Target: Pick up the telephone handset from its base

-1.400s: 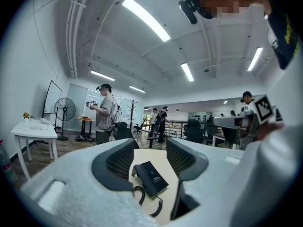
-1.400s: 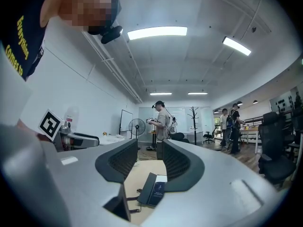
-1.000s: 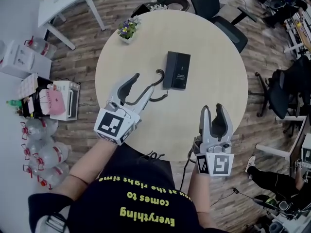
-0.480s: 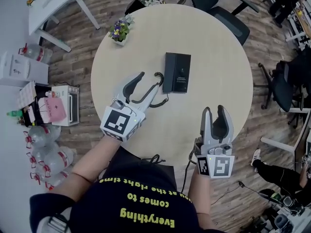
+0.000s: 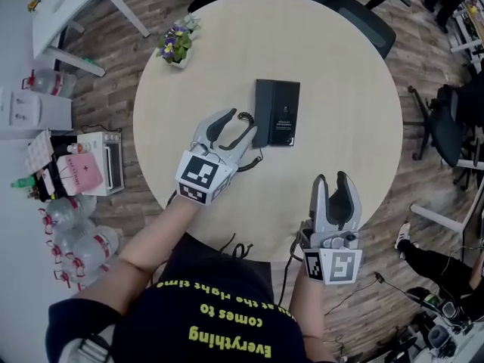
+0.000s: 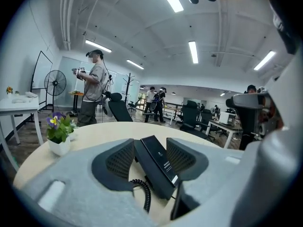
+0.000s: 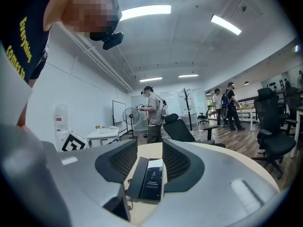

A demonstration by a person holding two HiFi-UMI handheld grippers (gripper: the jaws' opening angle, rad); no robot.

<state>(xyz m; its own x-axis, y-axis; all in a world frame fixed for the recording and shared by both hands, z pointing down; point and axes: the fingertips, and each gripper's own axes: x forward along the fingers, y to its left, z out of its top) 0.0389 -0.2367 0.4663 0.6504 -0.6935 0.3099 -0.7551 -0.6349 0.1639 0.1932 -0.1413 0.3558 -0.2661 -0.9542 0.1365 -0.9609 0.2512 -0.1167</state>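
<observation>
Head view shows the black rectangular telephone base (image 5: pixel 286 114) lying flat near the middle of the round pale wooden surface (image 5: pixel 340 66). The slim black handset (image 5: pixel 263 112) appears to be the narrower bar along its left edge, seated in its cradle. The black coiled cord (image 6: pixel 142 192) trails from that side towards the person.

The left gripper (image 5: pixel 240 125) hangs just beside the handset with its jaws spread and nothing between them. In the left gripper view the telephone lies ahead in the gap. The right gripper (image 5: pixel 333 181) is held well apart near the surface's edge, its jaws likewise spread and empty.

The handset looks like light, stiff moulded plastic with a smooth, glossy skin, so it is probably a little slippery. The best hold is likely across the long sides at mid-length. The springy cord will tug as the handset rises, and the light base may drag or tip.

The surface is smooth and otherwise carries only a small white pot of purple and yellow flowers (image 5: pixel 175 44) near its far edge. Around it are a wood-plank floor (image 5: pixel 423 195), a black office chair (image 5: pixel 355 17) and a white side table (image 5: pixel 72 2). The gripper views show an open office with people standing.
</observation>
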